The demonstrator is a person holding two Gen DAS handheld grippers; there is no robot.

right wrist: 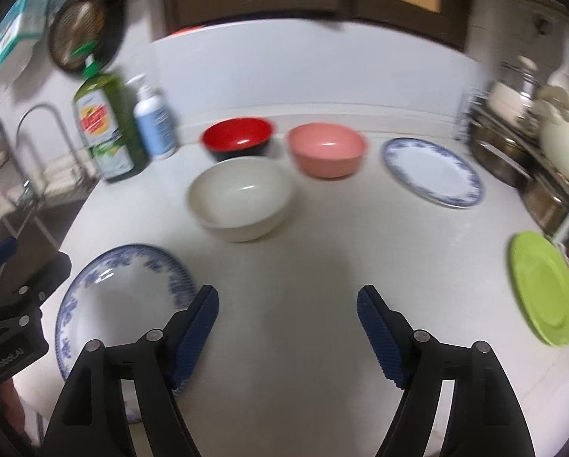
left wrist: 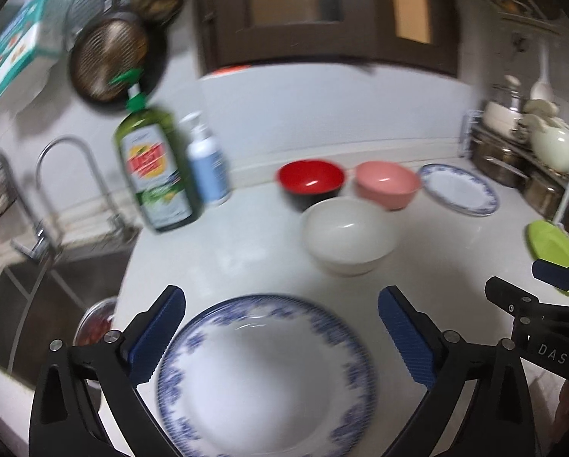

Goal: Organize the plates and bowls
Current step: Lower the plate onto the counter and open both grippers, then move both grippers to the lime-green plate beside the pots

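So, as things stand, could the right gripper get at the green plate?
Probably yes. The right gripper is open and holds nothing, and the green plate lies flat at the counter's right side with bare counter between them. The rack beside it crowds only its far edge.

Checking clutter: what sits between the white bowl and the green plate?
Nothing: bare counter between white bowl and green plate, clearest in the right wrist view.
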